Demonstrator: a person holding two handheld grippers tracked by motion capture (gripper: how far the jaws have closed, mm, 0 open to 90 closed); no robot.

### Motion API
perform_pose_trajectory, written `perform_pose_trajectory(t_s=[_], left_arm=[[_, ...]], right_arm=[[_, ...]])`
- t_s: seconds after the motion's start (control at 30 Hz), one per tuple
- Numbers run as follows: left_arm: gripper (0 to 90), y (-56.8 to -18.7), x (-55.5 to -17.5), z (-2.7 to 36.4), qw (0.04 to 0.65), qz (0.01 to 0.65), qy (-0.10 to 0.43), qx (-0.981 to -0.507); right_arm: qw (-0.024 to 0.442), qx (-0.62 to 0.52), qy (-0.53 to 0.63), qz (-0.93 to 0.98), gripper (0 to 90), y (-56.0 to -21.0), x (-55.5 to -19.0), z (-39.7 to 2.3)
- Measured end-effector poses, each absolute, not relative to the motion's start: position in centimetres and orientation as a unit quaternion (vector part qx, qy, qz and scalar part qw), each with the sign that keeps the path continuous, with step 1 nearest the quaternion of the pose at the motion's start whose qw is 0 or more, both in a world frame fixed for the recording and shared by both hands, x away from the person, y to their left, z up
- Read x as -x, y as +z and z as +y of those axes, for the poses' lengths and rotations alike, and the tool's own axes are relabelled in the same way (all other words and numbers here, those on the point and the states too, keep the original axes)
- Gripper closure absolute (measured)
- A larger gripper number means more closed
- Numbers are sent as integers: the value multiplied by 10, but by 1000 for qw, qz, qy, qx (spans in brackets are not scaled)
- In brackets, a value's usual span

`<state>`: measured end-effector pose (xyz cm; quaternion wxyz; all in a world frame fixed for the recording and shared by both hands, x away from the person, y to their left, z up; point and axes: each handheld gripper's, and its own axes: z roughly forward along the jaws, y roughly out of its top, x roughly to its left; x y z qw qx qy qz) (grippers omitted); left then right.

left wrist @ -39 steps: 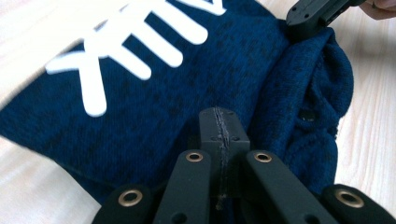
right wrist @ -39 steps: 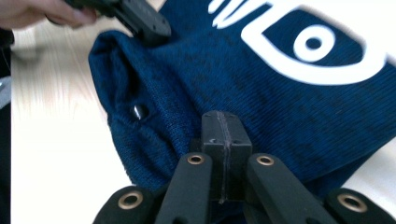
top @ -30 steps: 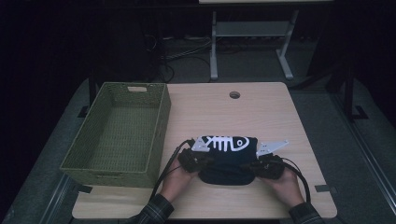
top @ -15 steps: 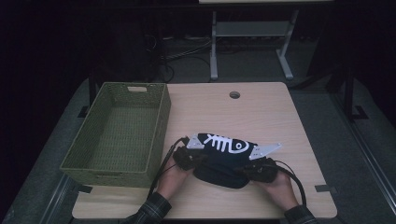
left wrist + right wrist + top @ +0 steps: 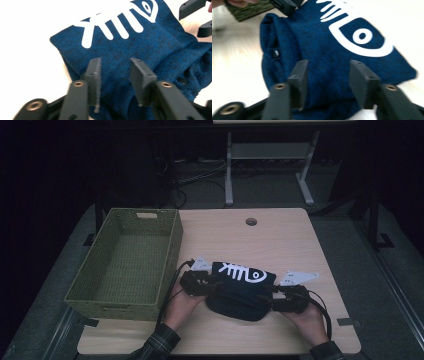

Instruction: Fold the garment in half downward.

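Observation:
A folded dark blue garment (image 5: 242,287) with a white fish-skeleton print lies flat on the wooden table (image 5: 280,235), near its front edge. My left gripper (image 5: 212,282) is at the garment's left end and my right gripper (image 5: 267,299) at its right end. In the left gripper view the left gripper (image 5: 115,75) hovers over the blue knit (image 5: 140,47) with a clear gap between its jaws. The right gripper (image 5: 328,80) stands the same way over the cloth (image 5: 329,57). Both pairs of jaws have just been opening, and their pads do not press on the cloth.
A green woven basket (image 5: 112,307) stands empty at the table's left side, close to my left hand. A round cable hole (image 5: 251,221) sits near the table's far edge. A desk frame and cables are on the dark floor beyond.
Both grippers, shut on the garment's ends a second ago, have opened and let go of it. The garment now rests folded on the table, and both hands have lifted slightly.

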<state>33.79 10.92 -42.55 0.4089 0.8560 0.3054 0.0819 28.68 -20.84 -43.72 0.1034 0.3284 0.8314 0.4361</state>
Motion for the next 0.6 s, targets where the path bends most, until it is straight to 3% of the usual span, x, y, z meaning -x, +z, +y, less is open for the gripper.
perform_pose_trajectory(t_s=[0.37, 0.6], left_arm=[[397, -416, -352, 109, 409, 309, 97, -853], [285, -419, -359, 110, 401, 324, 98, -851]], right_arm=[[131, -345, 430, 824, 391, -437, -285, -218], [149, -380, 423, 809, 258, -441, -279, -241]])
